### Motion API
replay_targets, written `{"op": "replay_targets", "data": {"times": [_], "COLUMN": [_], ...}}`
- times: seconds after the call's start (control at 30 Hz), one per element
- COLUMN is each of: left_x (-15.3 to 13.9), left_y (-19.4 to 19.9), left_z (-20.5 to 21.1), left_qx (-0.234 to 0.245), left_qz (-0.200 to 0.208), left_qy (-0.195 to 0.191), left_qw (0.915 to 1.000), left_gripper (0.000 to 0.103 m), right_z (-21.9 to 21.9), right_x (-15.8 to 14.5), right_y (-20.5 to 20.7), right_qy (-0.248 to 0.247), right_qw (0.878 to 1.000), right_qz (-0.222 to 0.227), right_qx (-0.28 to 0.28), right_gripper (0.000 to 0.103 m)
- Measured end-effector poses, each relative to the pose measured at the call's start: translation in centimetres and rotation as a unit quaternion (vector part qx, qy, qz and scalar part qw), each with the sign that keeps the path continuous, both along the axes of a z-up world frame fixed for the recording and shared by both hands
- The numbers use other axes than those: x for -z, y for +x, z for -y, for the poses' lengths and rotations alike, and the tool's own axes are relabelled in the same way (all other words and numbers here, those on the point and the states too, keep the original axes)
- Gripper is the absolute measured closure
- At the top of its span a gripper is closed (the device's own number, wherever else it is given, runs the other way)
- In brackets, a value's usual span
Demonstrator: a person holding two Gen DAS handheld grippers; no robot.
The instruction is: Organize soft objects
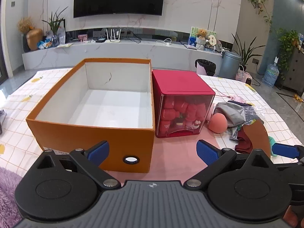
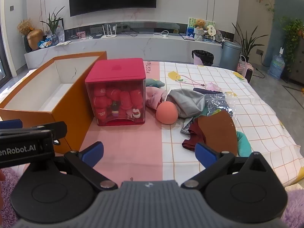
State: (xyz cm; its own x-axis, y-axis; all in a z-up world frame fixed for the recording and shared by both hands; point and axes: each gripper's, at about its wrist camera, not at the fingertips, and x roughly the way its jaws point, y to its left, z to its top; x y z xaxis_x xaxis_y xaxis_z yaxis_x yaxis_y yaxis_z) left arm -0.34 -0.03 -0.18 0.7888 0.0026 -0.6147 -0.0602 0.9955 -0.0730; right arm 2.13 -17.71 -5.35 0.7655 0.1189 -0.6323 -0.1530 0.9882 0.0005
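Observation:
An open orange cardboard box (image 1: 91,131) (image 2: 76,106) with a white, bare inside stands on the table. Beside it is a red-lidded clear case (image 1: 182,102) (image 2: 115,93) full of red soft items. To the right lies a heap of soft things: a coral ball (image 1: 218,122) (image 2: 167,113), grey cloth (image 1: 230,112) (image 2: 188,99), a maroon cloth (image 2: 192,137), a brown piece (image 2: 218,131), teal fabric (image 2: 244,144). My left gripper (image 1: 153,151) is open before the box's near wall. My right gripper (image 2: 149,151) is open over the pink strip, nothing between its fingers.
A checked tablecloth (image 2: 228,87) with a pink strip (image 2: 129,144) covers the table. A clear plastic bag (image 2: 218,100) and a pink cord (image 2: 190,80) lie behind the heap. A purple fluffy rug (image 1: 7,188) is at the near edge. Bins and plants stand beyond the far edge.

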Motion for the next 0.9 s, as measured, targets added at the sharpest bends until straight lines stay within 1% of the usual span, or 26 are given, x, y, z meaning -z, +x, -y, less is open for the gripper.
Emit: {"op": "replay_targets", "data": {"times": [0.2, 0.6, 0.9], "left_x": [0.13, 0.23, 0.28], "left_y": [0.17, 0.15, 0.06], "left_z": [-0.14, 0.03, 0.07], "left_qx": [-0.001, -0.002, -0.003], "left_qz": [-0.011, -0.002, -0.002], "left_qy": [-0.008, 0.002, 0.001], "left_qw": [0.9999, 1.0000, 1.0000], "left_gripper": [0.000, 0.000, 0.000], "right_z": [-0.08, -0.13, -0.09], "right_x": [-0.07, -0.06, 0.01], "right_y": [-0.12, -0.11, -0.07], "right_qy": [-0.006, -0.010, -0.009], "right_qw": [1.000, 1.000, 1.000], "right_qz": [0.004, 0.006, 0.004], "right_qx": [0.002, 0.003, 0.003], "right_gripper": [0.003, 0.003, 0.003]}}
